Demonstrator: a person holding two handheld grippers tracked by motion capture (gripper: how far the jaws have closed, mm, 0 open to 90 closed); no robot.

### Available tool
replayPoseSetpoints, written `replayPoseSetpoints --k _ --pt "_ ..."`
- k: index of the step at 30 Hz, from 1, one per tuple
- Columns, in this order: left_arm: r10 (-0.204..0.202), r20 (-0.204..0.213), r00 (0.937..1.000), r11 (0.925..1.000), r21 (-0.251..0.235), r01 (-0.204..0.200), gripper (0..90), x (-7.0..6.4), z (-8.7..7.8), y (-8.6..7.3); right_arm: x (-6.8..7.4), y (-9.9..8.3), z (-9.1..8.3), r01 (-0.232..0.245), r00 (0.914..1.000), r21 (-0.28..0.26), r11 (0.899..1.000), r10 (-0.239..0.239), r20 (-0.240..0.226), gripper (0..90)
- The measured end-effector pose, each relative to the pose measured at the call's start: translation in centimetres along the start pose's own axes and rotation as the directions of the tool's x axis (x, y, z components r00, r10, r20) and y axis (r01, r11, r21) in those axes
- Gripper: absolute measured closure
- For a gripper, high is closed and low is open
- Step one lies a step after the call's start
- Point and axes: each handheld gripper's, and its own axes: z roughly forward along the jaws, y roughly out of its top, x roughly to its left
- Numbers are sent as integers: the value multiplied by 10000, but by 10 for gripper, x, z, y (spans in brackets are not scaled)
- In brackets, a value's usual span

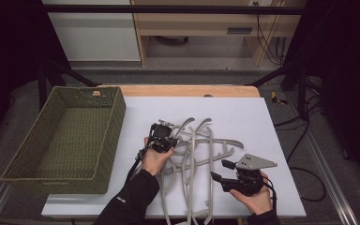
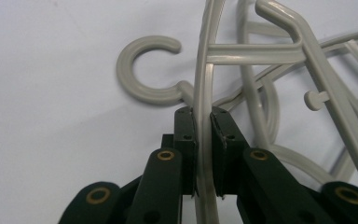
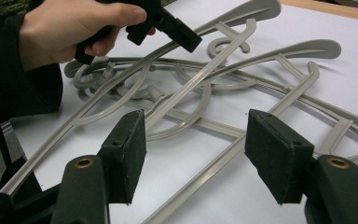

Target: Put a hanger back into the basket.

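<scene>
Here, the left gripper [image 2: 204, 140] was clenched on a grey plastic hanger [image 2: 204, 84], its two black jaws pressed against either side of a thin curved bar just below the hook [image 2: 142, 70]. In the high view, the same gripper [image 1: 163, 136] sat over the near-left part of a tangled pile of hangers [image 1: 194, 154] lying on the white board [image 1: 262, 122]. The right gripper [image 3: 198, 154] was released, jaws spread wide apart, hovering low above the pile with one straight bar [image 3: 223, 158] running beneath the gap; it touched nothing. In the high view it [image 1: 218, 171] rested near the right edge of the pile, held in the right hand [image 1: 255, 197].

Handling judgement: the hangers appeared light, rigid and smooth, so a pinch on a narrow bar could slip or let the piece swing. They were interlocked, hooks through arms, so lifting one would probably drag its neighbours. The best hold appeared to be where the left gripper was placed, close to the hook junction, where the section is stiffest. The free gripper could steady an adjacent bar during separation.

A green woven basket [image 1: 37, 164] stood open at the left of the board, beside the pile and apart from it.
</scene>
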Motion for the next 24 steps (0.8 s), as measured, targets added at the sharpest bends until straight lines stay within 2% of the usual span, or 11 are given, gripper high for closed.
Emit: replayPoseSetpoints --k 1,2,4,8,10,12,16,17,24 --pt "0 0 10000 10000 0 0 818 0 0 0 0 0 0 -23 10000 -3 10000 23 -25 384" --pt "240 22 9997 9997 -7 -240 819 -4 -3 5 0 0 0 -2 10000 1 10000 2 -21 385" --pt "372 59 9993 9993 -53 -372 819 -5 -5 8 0 0 0 -16 10000 1 10000 16 -16 386" --pt "779 -180 9968 9968 -153 -782 819 -7 -8 21 -1 0 0 -71 10000 -42 10000 71 -2 391" --pt "868 -311 9957 9962 -63 -870 818 -6 -4 24 -1 0 0 -64 10000 -44 10000 64 -7 392" --pt "813 -273 9963 9966 172 -808 817 -5 10 23 0 0 0 1 10000 -38 10000 -1 -26 393" --pt "798 -358 9962 9963 344 -785 817 -7 21 20 -1 0 0 10 10000 -41 10000 -10 -37 394" --pt "900 -429 9950 9946 564 -875 816 -7 26 19 -1 0 0 3 10000 -32 10000 -4 -51 395" --pt "1072 -569 9926 9923 678 -1033 814 -9 33 15 0 0 0 3 10000 -56 10000 -3 -57 396"
